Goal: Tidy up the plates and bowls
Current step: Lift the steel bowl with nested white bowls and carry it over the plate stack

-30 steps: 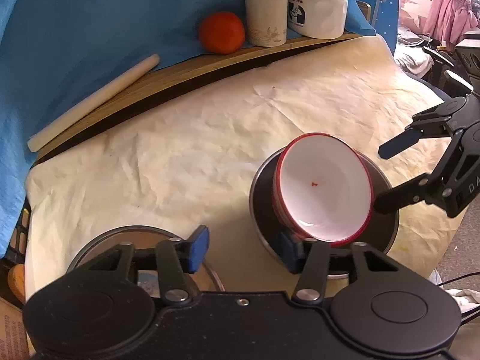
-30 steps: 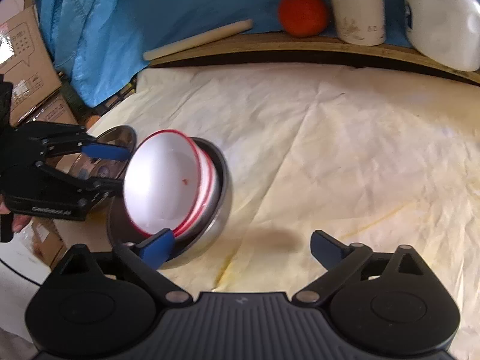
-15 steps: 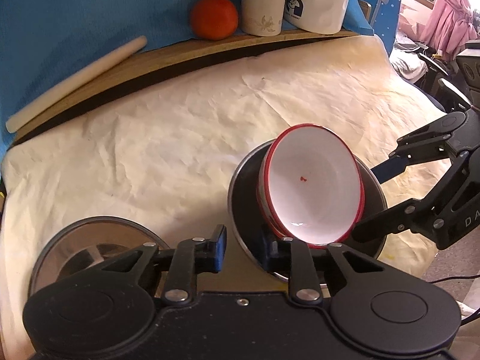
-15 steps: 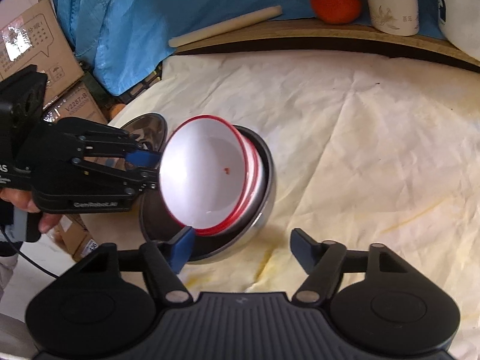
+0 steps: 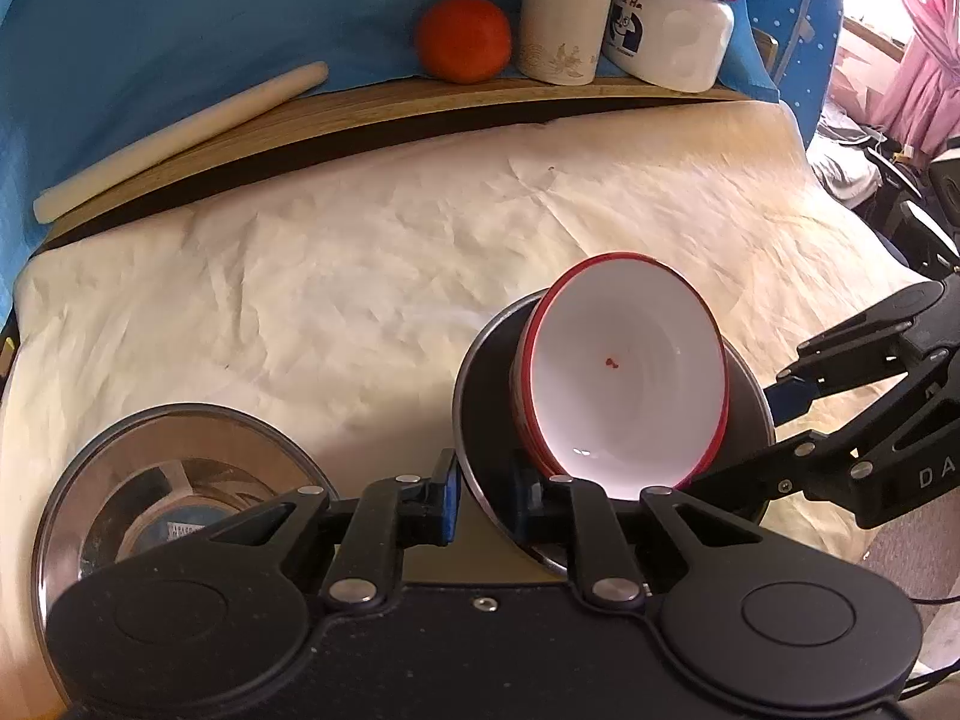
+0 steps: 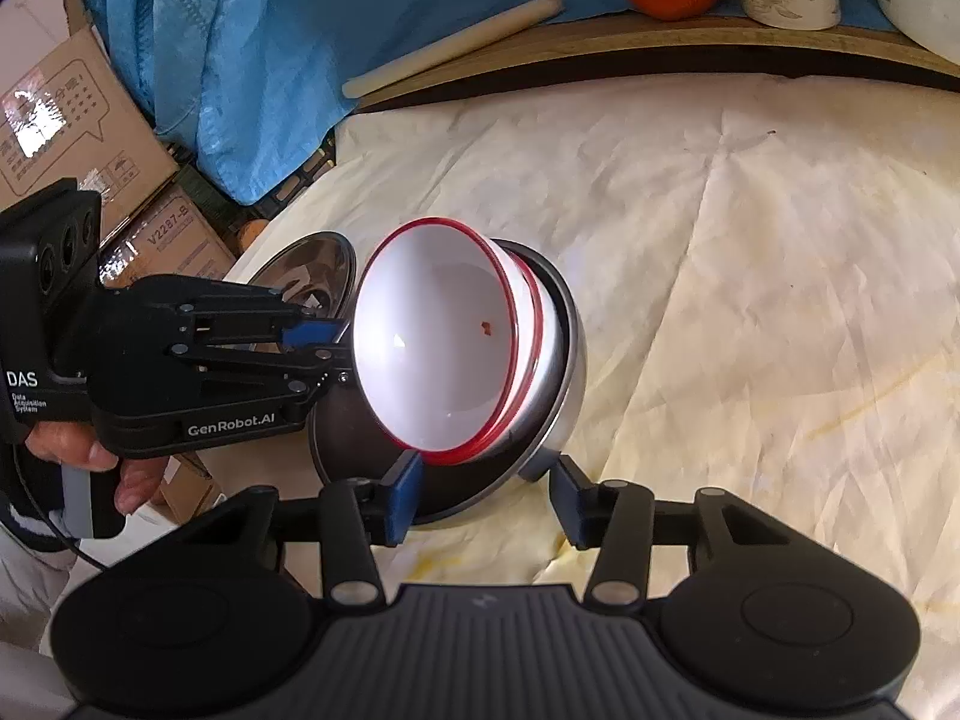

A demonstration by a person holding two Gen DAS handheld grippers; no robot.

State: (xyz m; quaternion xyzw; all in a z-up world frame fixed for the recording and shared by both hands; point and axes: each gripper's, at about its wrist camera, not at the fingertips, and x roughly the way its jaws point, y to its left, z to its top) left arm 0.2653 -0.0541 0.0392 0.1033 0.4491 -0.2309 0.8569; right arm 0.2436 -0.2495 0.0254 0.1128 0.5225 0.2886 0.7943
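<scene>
Step in hand: both grippers taking hold of the steel bowl's rim, with the white bowls tilted inside it

The left gripper (image 5: 485, 501) is closing, its jaws nearly together astride the near rim of the steel bowl (image 5: 480, 396); whether the pads press yet cannot be told; the right gripper (image 6: 483, 495) is closing too, jaws half spread, the rim between them but the right pad apart from the wall; the white bowls (image 5: 624, 378), red-rimmed and nested, lean inside, just ahead of both grippers; next move, by judgement: seat both grips, then lift level so the stack does not slide; a second steel bowl (image 5: 174, 480) sits left of the left gripper, partly cut off; the number of nested bowls and the steel bowl's base are hidden
</scene>
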